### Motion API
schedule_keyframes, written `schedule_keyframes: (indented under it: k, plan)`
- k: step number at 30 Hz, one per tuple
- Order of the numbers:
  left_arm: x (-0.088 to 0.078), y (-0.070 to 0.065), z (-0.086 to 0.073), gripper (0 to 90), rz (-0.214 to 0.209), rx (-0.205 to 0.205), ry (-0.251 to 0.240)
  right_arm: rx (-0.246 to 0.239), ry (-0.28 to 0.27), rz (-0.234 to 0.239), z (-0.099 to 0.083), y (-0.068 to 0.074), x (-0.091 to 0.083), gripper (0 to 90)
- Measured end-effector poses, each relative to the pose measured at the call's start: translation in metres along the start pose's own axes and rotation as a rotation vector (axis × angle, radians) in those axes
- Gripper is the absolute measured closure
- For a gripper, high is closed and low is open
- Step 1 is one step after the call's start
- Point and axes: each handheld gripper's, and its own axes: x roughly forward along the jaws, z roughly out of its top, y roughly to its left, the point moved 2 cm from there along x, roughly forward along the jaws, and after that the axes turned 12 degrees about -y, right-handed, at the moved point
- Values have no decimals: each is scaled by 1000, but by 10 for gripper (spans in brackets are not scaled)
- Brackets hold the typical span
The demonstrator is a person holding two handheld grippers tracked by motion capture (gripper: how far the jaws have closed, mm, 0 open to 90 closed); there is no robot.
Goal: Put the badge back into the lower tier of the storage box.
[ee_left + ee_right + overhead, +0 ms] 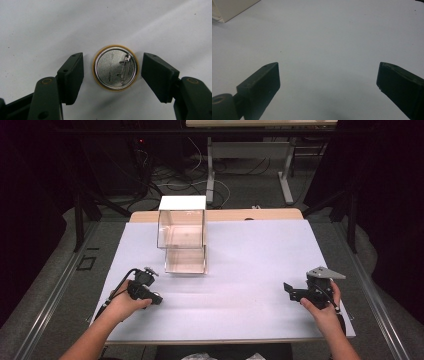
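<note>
A round pin badge [115,67] lies face down on the white sheet, showing its silver back, a safety pin and a thin yellow rim. My left gripper [112,68] points down over it, open, with one jaw on each side of the badge and a small gap to each. In the high view the left gripper [150,296] is at the sheet's front left, held by a hand. My right gripper [290,291] is at the front right, open, with bare sheet between its jaws [328,75].
A clear plastic box [182,227] with a white top stands at the back left of the white sheet [250,255], its open door [185,260] lying flat in front of it. A corner of the box [229,8] appears in the right gripper view.
</note>
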Motion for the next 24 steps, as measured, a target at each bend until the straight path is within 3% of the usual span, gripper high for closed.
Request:
schedule_keyframes:
  k: [22,24]
  plan:
    - [-1,-3,1,448,-5,-1,9,-1,6,6,-1,0,1,54]
    - [-1,-2,2,458,2,22,10,5,8,5,-1,0,1,54]
